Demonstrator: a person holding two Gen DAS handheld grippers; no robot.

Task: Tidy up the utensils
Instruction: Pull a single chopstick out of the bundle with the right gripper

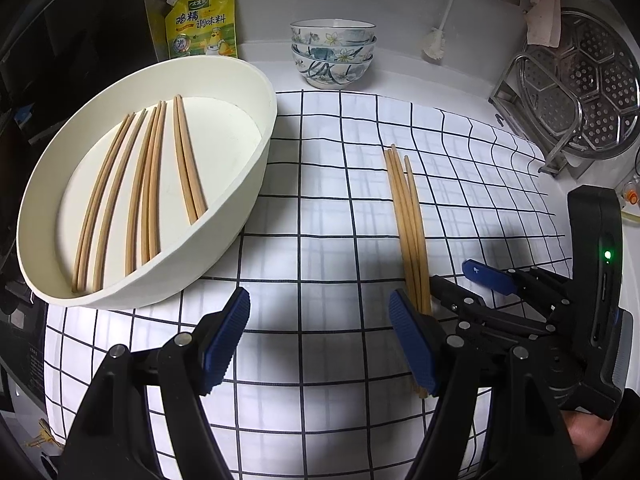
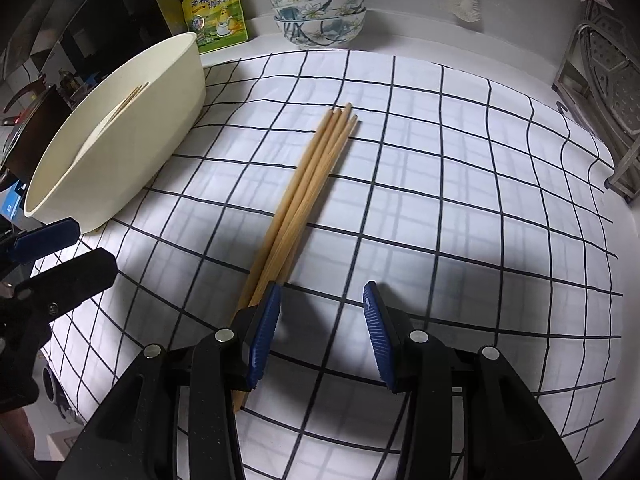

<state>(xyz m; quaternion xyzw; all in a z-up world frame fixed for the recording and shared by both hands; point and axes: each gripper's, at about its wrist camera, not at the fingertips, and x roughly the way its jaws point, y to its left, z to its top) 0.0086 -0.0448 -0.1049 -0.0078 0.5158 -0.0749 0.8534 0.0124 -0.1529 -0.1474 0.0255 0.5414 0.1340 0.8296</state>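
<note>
A bundle of several wooden chopsticks (image 1: pixel 408 220) (image 2: pixel 308 184) lies on the checked cloth (image 1: pixel 320 200). More chopsticks (image 1: pixel 148 184) rest inside the white oval tray (image 1: pixel 248 160) (image 2: pixel 120 136) at the left. My left gripper (image 1: pixel 320 300) is open over bare cloth; the bundle's near end passes behind its right finger (image 1: pixel 414 344). My right gripper (image 2: pixel 322 292) is open too, nothing between its pads, and the bundle runs just outside its left finger (image 2: pixel 262 340). In the left wrist view the right gripper (image 1: pixel 450 274) sits low beside the bundle's right side.
Three stacked floral bowls (image 1: pixel 333 50) (image 2: pixel 318 12) and a yellow seasoning pouch (image 1: pixel 202 22) stand at the back wall. A metal rack with a perforated steamer plate (image 1: pixel 580 88) is at the right. A white brush (image 1: pixel 436 44) leans on the wall.
</note>
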